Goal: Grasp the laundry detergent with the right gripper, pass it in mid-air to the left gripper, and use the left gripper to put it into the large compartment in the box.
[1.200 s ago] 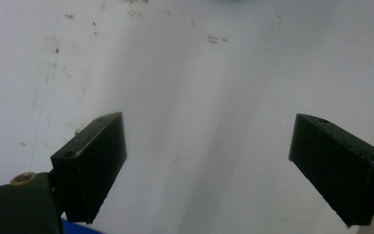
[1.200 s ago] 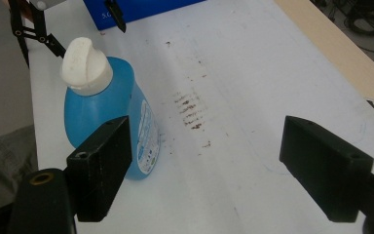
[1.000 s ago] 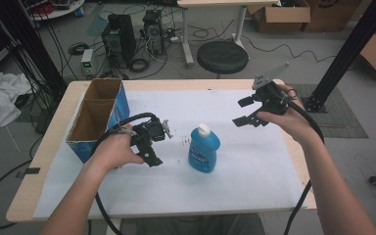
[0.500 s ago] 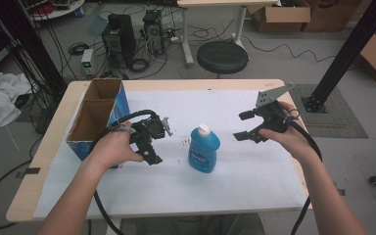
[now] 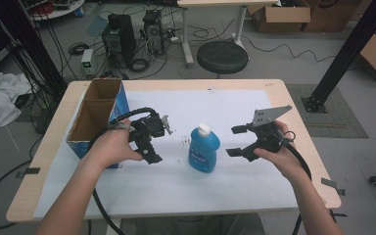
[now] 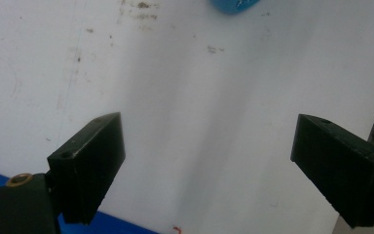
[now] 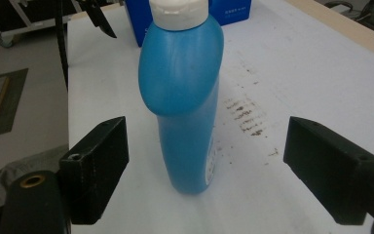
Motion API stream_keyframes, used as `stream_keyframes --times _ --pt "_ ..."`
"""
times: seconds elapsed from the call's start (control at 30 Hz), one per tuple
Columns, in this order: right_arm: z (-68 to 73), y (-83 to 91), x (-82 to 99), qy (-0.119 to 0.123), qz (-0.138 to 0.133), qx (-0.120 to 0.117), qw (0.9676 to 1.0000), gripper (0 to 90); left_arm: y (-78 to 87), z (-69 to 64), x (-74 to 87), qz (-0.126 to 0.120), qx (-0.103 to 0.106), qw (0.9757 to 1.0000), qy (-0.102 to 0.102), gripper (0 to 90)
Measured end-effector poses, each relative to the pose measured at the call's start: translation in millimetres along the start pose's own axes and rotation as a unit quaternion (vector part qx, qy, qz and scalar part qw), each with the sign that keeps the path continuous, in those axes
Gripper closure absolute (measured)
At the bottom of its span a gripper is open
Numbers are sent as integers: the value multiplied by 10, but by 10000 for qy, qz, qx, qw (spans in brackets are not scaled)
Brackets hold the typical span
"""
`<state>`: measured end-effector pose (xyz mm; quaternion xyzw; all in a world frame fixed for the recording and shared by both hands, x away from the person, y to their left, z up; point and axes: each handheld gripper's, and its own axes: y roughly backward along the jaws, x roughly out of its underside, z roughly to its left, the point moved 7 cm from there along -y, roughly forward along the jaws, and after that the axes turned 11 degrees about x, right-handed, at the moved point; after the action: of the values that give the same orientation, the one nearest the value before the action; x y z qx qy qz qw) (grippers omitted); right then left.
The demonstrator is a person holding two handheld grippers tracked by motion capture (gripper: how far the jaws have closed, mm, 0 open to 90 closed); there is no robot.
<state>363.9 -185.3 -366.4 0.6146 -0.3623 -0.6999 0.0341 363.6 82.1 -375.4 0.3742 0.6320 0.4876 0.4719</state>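
between the wide-apart jaws of the right gripper (image 7: 205, 163), blue bottle (image 7: 187, 105) stands upright, cap up.

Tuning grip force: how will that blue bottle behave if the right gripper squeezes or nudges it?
The blue bottle stands tall on a narrow base, so a nudge near its white cap would probably tip it. Its smooth, curved plastic sides look slippery and may flex under a squeeze. The right gripper is open around it; gripping the lower body seems safest.

Right tool (image 5: 236, 141) dropped from up near the worktop's (image 5: 284, 88) far right edge, now low just right of blue bottle (image 5: 203, 149), jaws opened a bit wider, bottle not gripped.
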Motion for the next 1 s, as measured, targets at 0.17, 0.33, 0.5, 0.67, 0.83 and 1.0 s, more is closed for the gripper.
stream_keyframes --times 0.17,0.33,0.5,0.67,0.83,1.0 --pt "58 -95 81 -81 -104 30 9999 164 30 1 7 -14 -21 10000 13 127" --pt "98 -185 137 -148 -178 21 9997 163 49 4 12 -15 -38 10000 21 123" --pt "140 -287 194 -177 -191 22 9997 163 63 3 16 -22 -50 10000 23 123" --pt "163 -388 245 -245 -230 26 9994 163 69 -1 19 -25 -48 10000 6 121" --pt "175 -462 270 -330 -264 2 9991 163 84 -3 22 -33 -67 10000 14 120" --pt "207 -549 268 -360 -295 -22 9989 164 100 0 22 -42 -82 10000 4 119"
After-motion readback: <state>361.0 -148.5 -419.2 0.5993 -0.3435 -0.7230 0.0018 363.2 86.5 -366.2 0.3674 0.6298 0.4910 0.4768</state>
